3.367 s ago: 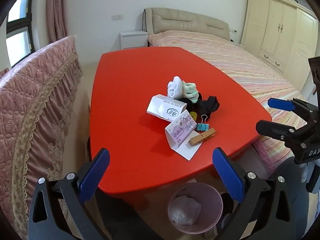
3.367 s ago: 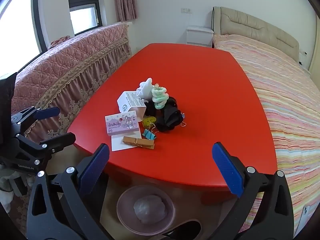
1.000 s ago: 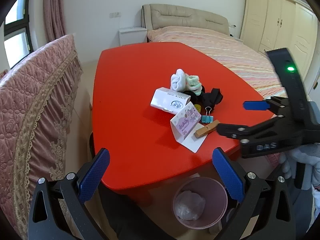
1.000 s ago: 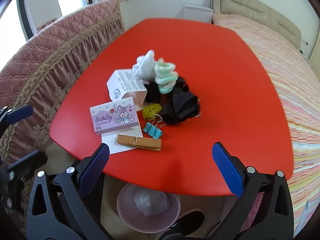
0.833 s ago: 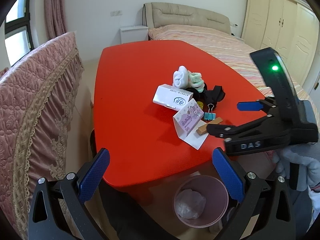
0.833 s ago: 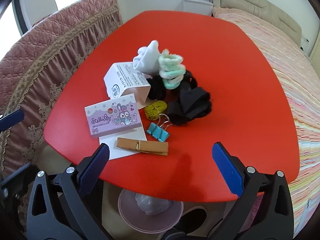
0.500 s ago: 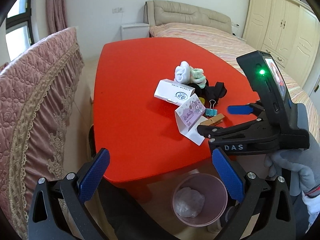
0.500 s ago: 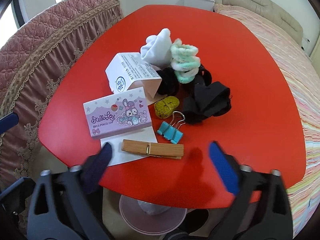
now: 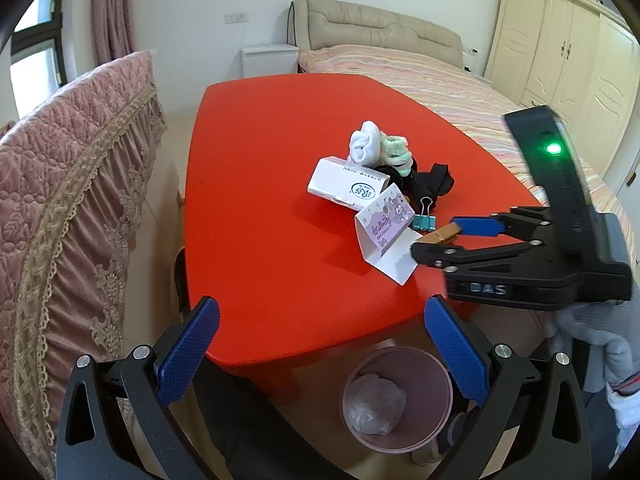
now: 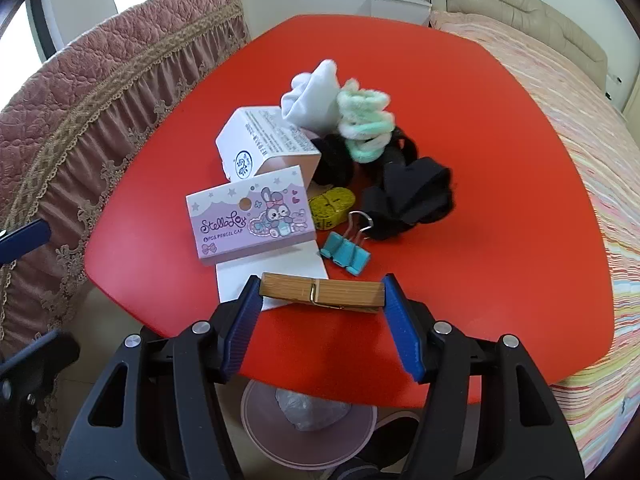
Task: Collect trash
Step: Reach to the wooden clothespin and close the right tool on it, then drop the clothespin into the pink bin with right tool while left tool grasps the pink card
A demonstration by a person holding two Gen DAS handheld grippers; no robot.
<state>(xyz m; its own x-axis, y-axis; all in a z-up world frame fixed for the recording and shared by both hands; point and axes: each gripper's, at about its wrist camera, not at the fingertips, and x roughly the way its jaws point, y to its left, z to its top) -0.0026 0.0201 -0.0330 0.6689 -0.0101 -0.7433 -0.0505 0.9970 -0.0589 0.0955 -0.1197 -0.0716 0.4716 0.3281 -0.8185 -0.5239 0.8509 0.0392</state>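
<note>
Red table bearing a cluster near its front edge: white carton, purple pencil-cap card, wooden clothespin, teal binder clip, yellow tape measure. Behind these, white sock, mint scrunchie, black cloth.

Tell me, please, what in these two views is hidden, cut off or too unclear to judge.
- Right gripper around the wooden clothespin: right wrist view cannot settle whether the pads touch its ends.
- Pink bin: the red table edge hides its far rim in the right wrist view; the crumpled contents are unidentifiable.
- Yellow tape measure: partly behind the purple card.
- White box: print too small.
</note>
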